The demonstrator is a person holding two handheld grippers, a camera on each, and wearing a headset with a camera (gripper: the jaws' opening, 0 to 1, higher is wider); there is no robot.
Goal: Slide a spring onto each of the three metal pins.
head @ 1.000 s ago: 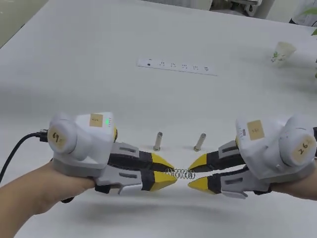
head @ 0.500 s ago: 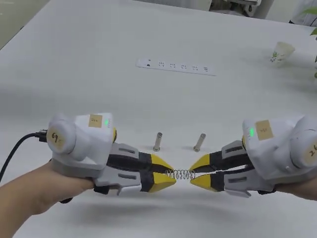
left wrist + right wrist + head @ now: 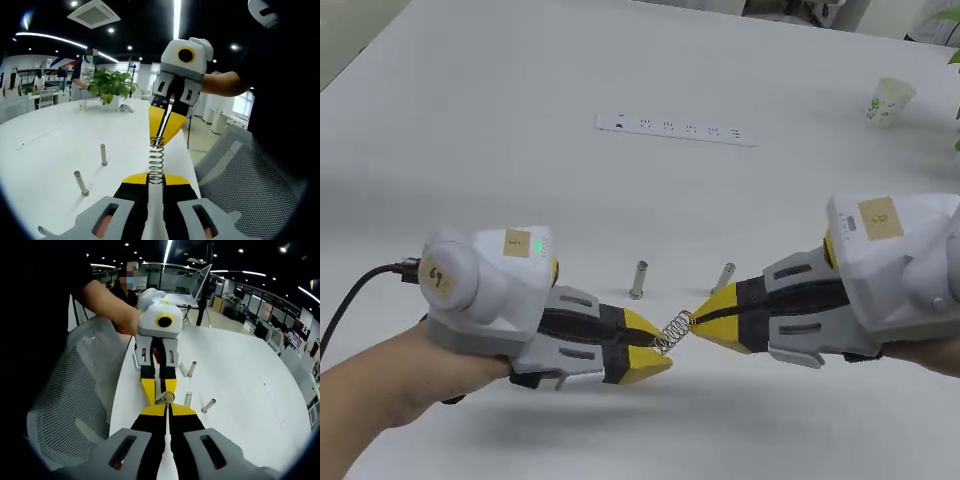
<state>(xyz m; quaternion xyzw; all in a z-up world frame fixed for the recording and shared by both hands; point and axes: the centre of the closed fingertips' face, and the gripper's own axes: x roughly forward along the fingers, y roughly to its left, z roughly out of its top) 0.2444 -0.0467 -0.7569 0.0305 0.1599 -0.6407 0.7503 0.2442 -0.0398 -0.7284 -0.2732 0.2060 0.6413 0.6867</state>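
Up goes the right-hand end since a second ago, and the coil that lay level between the tips now slants up to the right. Starting on the left, the left gripper (image 3: 658, 348) sits low over the table (image 3: 520, 150), jaws pressed together on the lower end. The spring (image 3: 674, 331) hangs in the air between the two tips, clear of the bench, just in front of two metal pins (image 3: 639, 279) (image 3: 724, 277). Over on the right, the right gripper (image 3: 696, 321) is clamped tight on the upper end. My read: one side should release, so the free mouth can be lined up square over a pin and lowered along its axis without crushing the coils.
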